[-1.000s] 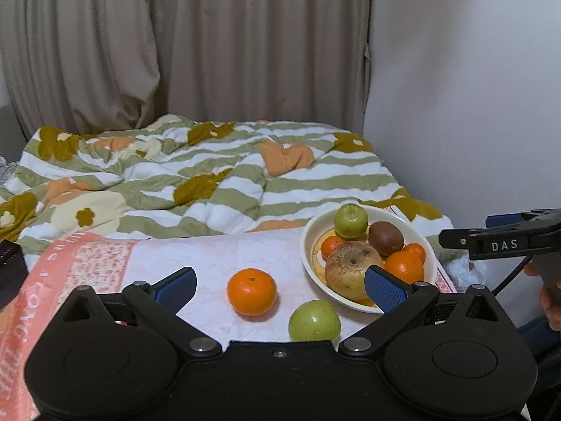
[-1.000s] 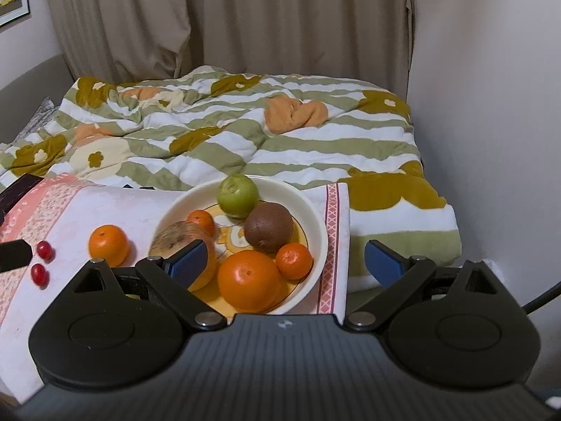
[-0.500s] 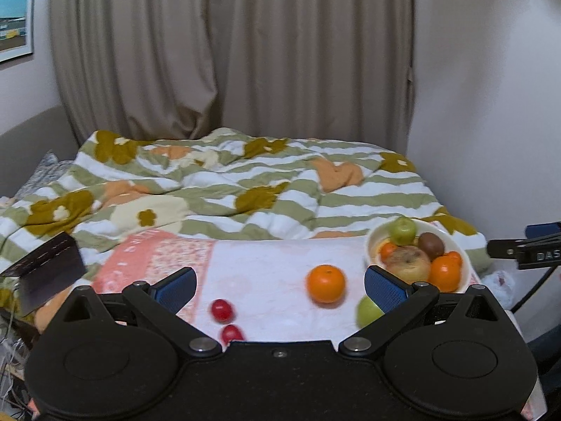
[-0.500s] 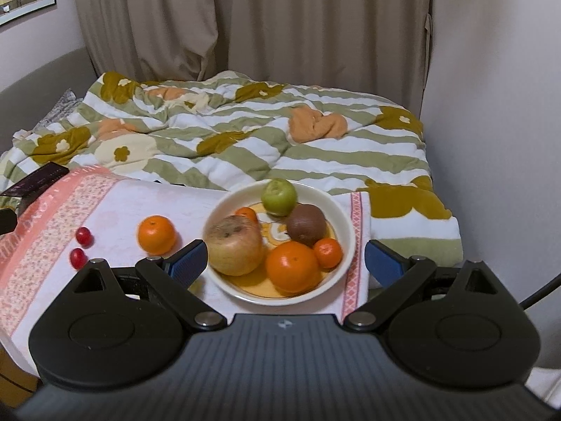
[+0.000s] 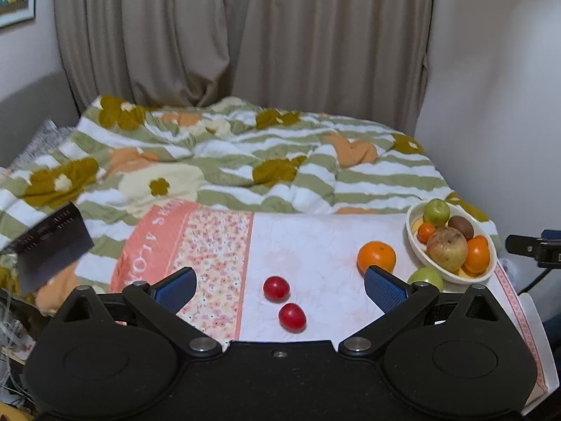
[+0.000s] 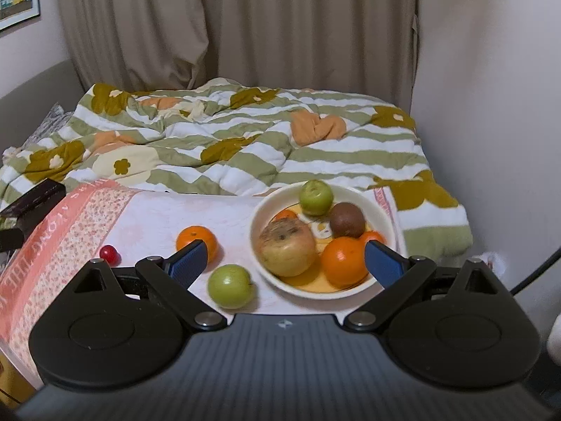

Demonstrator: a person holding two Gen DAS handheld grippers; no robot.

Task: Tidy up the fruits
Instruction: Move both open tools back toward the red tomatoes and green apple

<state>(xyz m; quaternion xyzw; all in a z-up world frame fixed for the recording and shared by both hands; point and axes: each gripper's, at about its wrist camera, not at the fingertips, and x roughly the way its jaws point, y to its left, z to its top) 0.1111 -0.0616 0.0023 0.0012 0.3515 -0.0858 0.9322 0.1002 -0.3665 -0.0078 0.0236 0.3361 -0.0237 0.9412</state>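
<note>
Left wrist view shows both red cherry tomatoes [image 5: 276, 288] [image 5: 292, 317] on the white part of the cloth [image 5: 315, 245], close together between the left gripper's [image 5: 280, 286] fingers; right wrist view catches only one tomato [image 6: 109, 253], at the far left by the pink floral band. Right wrist view shows the green apple [image 6: 230, 286] on the cloth in full, just beside the bowl [image 6: 350, 194]; in the left view that apple [image 5: 425, 278] is partly hidden behind the right blue pad [image 5: 385, 289]. Left view also catches the tip of the right gripper at its right edge [image 5: 533, 247].

Left gripper held low over the near table edge, level, fingers wide apart, nothing between them. Right gripper [image 6: 282, 261] likewise spread and empty, aimed at the bowl, its right pad [image 6: 384, 263] overlapping the bowl rim in view.

Loose orange [image 6: 195, 240] sits on the cloth left of the bowl, near the green apple, not touching. Bowl at the right end of the table holds a big bruised yellowish apple [image 6: 285, 247], a large orange [image 6: 345, 261], a kiwi [image 6: 347, 220], a green apple [image 6: 315, 196] and small oranges. Striped floral blanket [image 6: 245, 140] behind the table.
</note>
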